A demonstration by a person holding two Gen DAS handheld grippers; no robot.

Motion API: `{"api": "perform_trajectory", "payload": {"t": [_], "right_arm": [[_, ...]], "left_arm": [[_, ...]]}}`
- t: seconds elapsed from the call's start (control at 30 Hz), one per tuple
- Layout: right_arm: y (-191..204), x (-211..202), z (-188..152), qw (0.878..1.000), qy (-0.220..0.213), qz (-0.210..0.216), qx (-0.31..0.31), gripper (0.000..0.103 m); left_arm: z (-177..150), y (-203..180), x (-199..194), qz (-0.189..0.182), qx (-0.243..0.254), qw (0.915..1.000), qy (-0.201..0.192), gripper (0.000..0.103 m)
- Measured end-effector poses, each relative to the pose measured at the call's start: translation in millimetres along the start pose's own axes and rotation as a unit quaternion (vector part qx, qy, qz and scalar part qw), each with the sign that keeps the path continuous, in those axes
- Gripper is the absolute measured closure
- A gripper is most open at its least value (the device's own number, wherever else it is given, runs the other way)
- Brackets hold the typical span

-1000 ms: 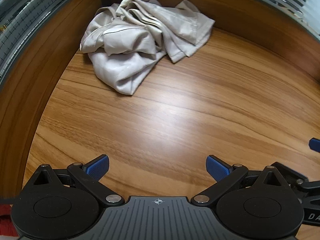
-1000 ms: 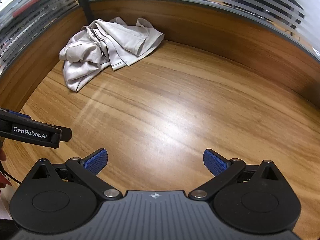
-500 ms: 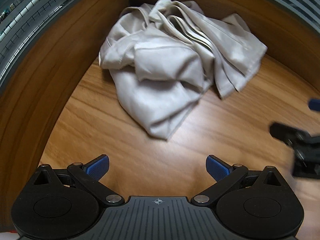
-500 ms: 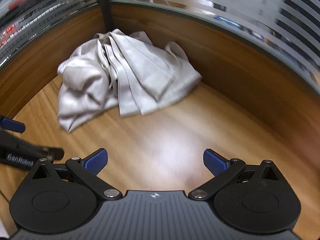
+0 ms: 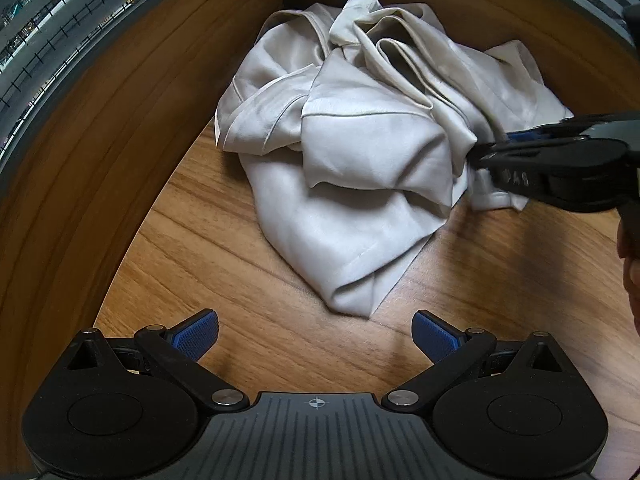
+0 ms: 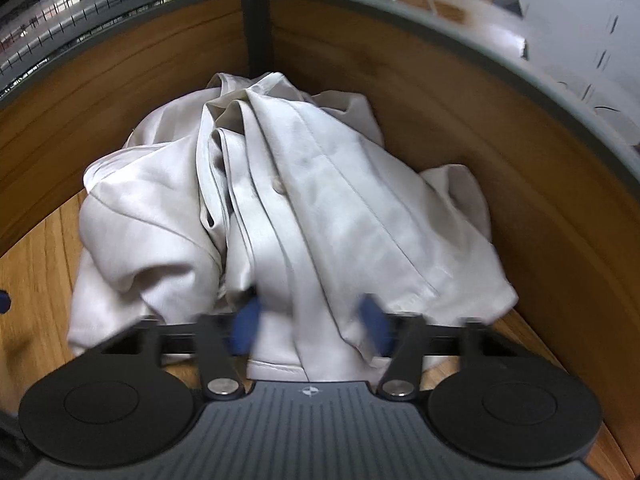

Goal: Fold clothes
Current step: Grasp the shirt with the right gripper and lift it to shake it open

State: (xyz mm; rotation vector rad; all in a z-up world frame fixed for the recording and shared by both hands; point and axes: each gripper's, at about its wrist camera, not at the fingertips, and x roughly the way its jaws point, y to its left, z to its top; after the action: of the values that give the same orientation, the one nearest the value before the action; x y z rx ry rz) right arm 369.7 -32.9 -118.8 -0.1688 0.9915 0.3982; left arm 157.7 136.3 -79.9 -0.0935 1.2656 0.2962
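I have the crumpled pale-grey garment point(image 5: 352, 184) bunched in the far corner of the wooden tabletop point(image 5: 224, 264), pushed up against the wooden back panels where they meet at a dark upright post point(image 6: 256, 28). Its folds pile over one another — a long hemmed band runs down the middle of the heap in my right wrist view, and one rounded lobe of cloth points toward the near side of the tabletop in the left wrist view.

My right gripper point(image 6: 310, 326) is at the near edge of the heap, and its jaws are closing with a hanging fold of the garment between the blue pads point(image 6: 244, 326). The pads are motion-blurred, so I cannot tell whether they have pinched the cloth yet. From the left wrist view that same gripper comes in from the right side and meets the garment's right flank; part of a hand point(image 5: 630, 248) shows at the picture's right edge behind it.

My left gripper point(image 5: 316, 334) hangs wide open over bare wood, nothing between its fingers, just short of the garment's nearest lobe.
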Motion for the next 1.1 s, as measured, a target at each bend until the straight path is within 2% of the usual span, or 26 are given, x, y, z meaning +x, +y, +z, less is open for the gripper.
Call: {"api": "perform_trajectory", "payload": {"t": [0.07,0.27,0.6,0.83,1.0,1.1], "right_arm": [[-1.9,0.5,-1.6,1.000,0.000,0.002,0.006,0.092],[-17.5,-31.9,-29.5,0.999,-0.001,0.006,0.034,0.095],[-38.3,-129.5,-140.6,0.992,0.042,-0.016,0.120,0.095],[-12.7,-196.3,-229.7,0.980,0.093,-0.002,0.177,0.095],[13.4,-231.3,-281.8,0.972,0.134,0.015,0.192,0.094],[23.5,-248.7,-297.1,0.970,0.142,0.017,0.196,0.084]], "left_arm": [[-1.1,0.8,-0.2,0.001,0.000,1.0000,0.001,0.000],[-5.6,3.2,-9.1,-0.002,-0.005,1.0000,-0.007,0.000],[-25.2,-6.6,-35.5,-0.017,0.012,0.9995,-0.024,0.000],[-58.8,-12.8,-55.6,-0.030,0.033,0.9986,-0.028,0.000],[-86.7,-15.7,-62.8,-0.039,0.054,0.9975,-0.023,0.000],[-98.2,-15.9,-63.4,-0.045,0.060,0.9971,-0.017,0.000]]}}
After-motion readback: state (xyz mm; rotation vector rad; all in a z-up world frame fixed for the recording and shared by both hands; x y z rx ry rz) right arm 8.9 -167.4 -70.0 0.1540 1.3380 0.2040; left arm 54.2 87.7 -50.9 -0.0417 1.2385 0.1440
